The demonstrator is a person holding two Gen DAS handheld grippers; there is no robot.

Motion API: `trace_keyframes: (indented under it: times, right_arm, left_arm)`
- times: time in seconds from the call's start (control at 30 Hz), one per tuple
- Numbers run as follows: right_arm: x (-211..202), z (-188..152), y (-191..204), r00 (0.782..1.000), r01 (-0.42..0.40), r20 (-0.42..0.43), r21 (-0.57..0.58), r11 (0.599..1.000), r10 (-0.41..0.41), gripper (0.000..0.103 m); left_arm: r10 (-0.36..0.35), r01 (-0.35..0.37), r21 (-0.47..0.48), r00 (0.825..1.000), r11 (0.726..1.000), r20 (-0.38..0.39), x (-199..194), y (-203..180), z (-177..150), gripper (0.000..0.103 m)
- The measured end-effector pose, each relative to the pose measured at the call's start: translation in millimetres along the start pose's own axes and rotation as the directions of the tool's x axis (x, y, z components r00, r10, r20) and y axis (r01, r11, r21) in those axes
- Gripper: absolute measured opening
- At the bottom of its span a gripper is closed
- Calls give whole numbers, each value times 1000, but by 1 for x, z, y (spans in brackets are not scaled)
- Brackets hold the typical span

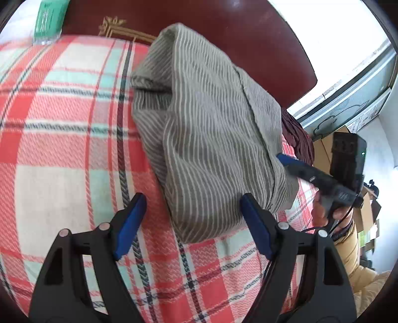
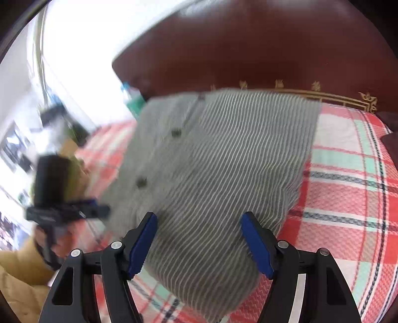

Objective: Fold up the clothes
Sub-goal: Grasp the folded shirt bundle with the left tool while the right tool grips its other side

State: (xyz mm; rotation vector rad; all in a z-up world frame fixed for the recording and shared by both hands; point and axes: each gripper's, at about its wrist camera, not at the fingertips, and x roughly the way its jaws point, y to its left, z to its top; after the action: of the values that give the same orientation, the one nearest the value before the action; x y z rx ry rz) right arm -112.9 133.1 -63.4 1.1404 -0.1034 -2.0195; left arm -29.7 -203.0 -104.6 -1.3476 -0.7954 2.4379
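A grey striped shirt [image 1: 211, 139] lies folded into a compact bundle on the red plaid bedspread [image 1: 62, 149]. My left gripper [image 1: 192, 201] is open, with the near corner of the bundle between its blue pads and no pad pressing on it. In the right wrist view the shirt [image 2: 223, 161] shows its button placket on the left. My right gripper [image 2: 199, 217] is open just above the shirt's near edge, its pads not pinching the cloth. Each gripper shows in the other's view: the right gripper [image 1: 286, 160] at the shirt's right edge, the left gripper [image 2: 74, 211] blurred at its left.
A dark red headboard [image 1: 223, 29] with gold trim rises right behind the shirt. A maroon cloth [image 1: 298, 134] lies past the shirt's right side. A green box [image 1: 49, 17] stands at the far left. A hand and yellow sleeve [image 1: 348, 243] hold the right gripper. Cardboard boxes [image 1: 323, 144] sit beside the bed.
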Motion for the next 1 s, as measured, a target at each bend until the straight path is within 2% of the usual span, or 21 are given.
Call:
trace_keyframes:
  times: [0.07, 0.13, 0.17, 0.33, 0.4, 0.47, 0.7, 0.8, 0.9, 0.93, 0.97, 1.0]
  right_arm:
    - [-16, 0, -16, 999, -15, 36, 55, 998, 13, 75]
    - [-25, 0, -33, 998, -8, 59, 118, 993, 1, 83]
    - [-27, 0, -42, 998, -3, 63, 153, 988, -7, 83]
    - [0, 6, -73, 996, -78, 54, 301, 951, 64, 83]
    - [19, 17, -72, 995, -100, 44, 310, 946, 91, 83]
    - [36, 25, -73, 992, -122, 26, 315, 941, 120, 83]
    - [70, 45, -64, 981, -188, 4, 294, 937, 195, 85]
    - [73, 47, -66, 974, -216, 1, 306, 927, 227, 85]
    - [75, 48, -66, 972, -219, -11, 307, 926, 233, 81]
    - [77, 48, -65, 970, -225, -17, 306, 925, 241, 72]
    - [81, 47, -63, 969, -225, -28, 306, 925, 245, 59]
    - [86, 45, -62, 968, -223, -40, 305, 926, 246, 53]
  left_arm:
    - [-16, 16, -21, 1000, 1000, 0, 1, 3, -1, 80]
    - [-28, 28, -42, 1000, 999, -4, 3, 6, -4, 83]
    - [-33, 33, -50, 999, 998, 0, 4, 7, -5, 84]
    - [-49, 48, -40, 999, 998, -11, 11, -1, -6, 88]
    - [-60, 59, -38, 998, 998, -23, 15, -5, -6, 89]
    - [-64, 63, -33, 998, 997, -26, 19, -10, -4, 96]
    - [-92, 90, -83, 996, 992, -20, 31, -14, 7, 96]
    - [-93, 91, -115, 996, 989, -10, 30, -12, 11, 90]
    - [-79, 78, -122, 997, 989, -1, 29, -9, 14, 66]
    - [-76, 75, -123, 997, 990, -2, 29, -9, 15, 50]
    - [-72, 70, -127, 997, 989, -5, 31, -8, 16, 48]
    - [-68, 66, -130, 998, 989, -9, 32, -7, 17, 47]
